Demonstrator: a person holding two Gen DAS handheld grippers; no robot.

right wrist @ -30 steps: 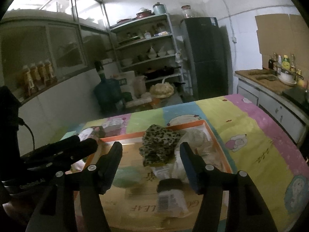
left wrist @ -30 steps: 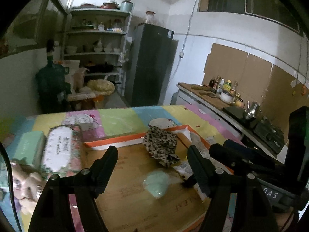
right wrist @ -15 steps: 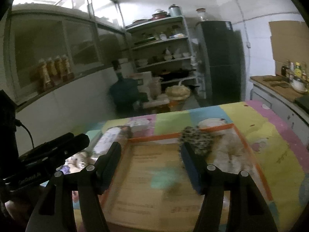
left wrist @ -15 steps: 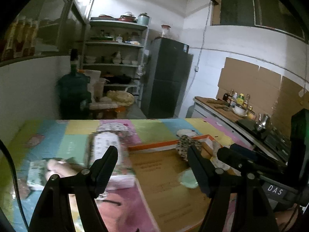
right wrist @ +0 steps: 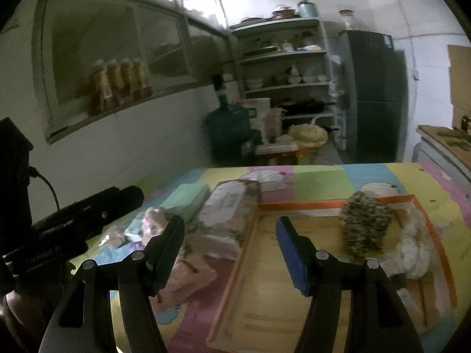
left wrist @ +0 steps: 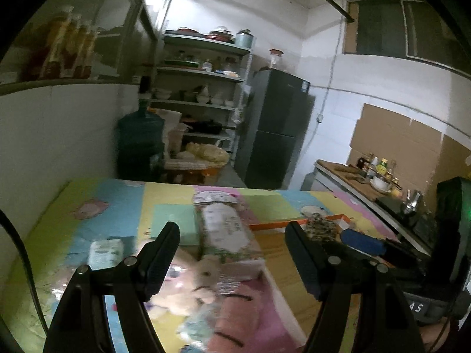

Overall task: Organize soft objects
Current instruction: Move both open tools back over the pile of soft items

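Both grippers, left [left wrist: 232, 253] and right [right wrist: 231, 244], are held open and empty. A pick seems next: the plush toy [left wrist: 188, 291], at 7 o'clock from the tray [left wrist: 294, 267], must be straddled and pinched.

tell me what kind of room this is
Most likely a home kitchen: a tall dark fridge, open shelves of bowls and pots, and a counter with sauce bottles. A large water jug stands by the wall.

Motion blur smears the plush bear [left wrist: 188, 288] beside the tissue pack [left wrist: 225, 229]. The cardboard tray's [right wrist: 294, 294] near edge is cut off.
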